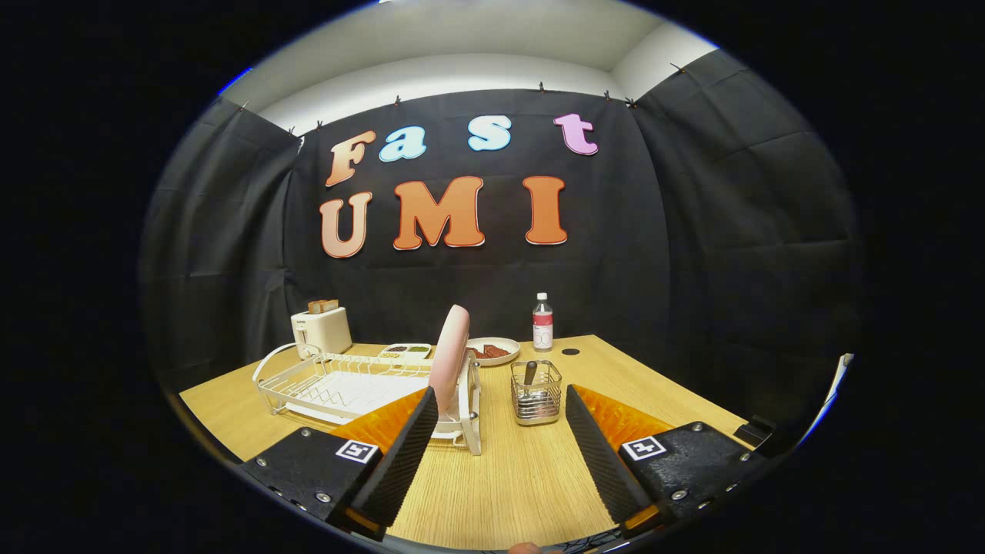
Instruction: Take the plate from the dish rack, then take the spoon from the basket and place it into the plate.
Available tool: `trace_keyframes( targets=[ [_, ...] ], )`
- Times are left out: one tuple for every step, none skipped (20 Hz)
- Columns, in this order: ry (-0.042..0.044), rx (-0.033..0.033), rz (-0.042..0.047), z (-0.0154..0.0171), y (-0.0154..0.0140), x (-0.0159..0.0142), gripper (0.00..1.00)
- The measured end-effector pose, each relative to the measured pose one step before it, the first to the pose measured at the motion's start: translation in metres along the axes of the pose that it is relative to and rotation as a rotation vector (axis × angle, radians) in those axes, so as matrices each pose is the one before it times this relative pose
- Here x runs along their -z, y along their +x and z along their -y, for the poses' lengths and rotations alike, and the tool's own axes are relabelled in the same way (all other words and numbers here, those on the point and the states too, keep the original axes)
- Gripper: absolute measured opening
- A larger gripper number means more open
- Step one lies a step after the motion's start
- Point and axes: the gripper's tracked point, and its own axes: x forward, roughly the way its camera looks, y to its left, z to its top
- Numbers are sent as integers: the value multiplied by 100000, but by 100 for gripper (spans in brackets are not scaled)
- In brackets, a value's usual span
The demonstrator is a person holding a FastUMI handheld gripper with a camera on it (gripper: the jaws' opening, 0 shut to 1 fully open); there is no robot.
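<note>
Gripper [496, 438] held low over wooden table [523, 477], level, jaws wide apart w/ nothing between them. Landmark: white dish rack [338, 381], just ahead of the left finger. Pink plate [449, 358] stands upright on edge at the rack's right end. Wire basket [535, 393] sits right of rack, near it; dark spoon [529, 374] handle pokes out, bowl hidden inside. Left finger hides the rack's near corner.

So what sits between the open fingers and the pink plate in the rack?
Only bare wooden table, in the gripper view. The gripper is open; the pink plate stands upright in the dish rack, just ahead of one finger.
</note>
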Motion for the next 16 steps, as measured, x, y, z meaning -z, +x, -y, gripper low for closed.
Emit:
trace_keyframes(
  targets=[
    [-577, 360, 100, 108, 62, -20, 99],
    [-458, 194, 67, 6, 57, 53, 99],
    [-237, 47, -150, -53, 59, 69, 99],
    [-195, -128, -51, -3, -76, 104, 99],
    [-278, -58, -116, -20, 72, 38, 99],
    [-520, 43, -86, -35, 103, 95, 99],
    [-663, 169, -8, -18, 68, 68, 99],
    [-615, 181, -71, -5, 74, -25, 99],
    [-300, 173, -104, -22, 38, 67, 99],
    [-52, 201, -39, -82, 112, -21, 99],
    [-17, 317, -186, -243, 216, -47, 99],
    [31, -34, -246, -321, 233, -50, 99],
    [-39, -339, -313, -515, 232, -133, 99],
    [76, -179, -173, -523, 319, -196, 99],
    [-32, -38, 20, -529, 354, -315, 99],
    [-90, -1, 13, -621, 529, -287, 99]
  ],
)
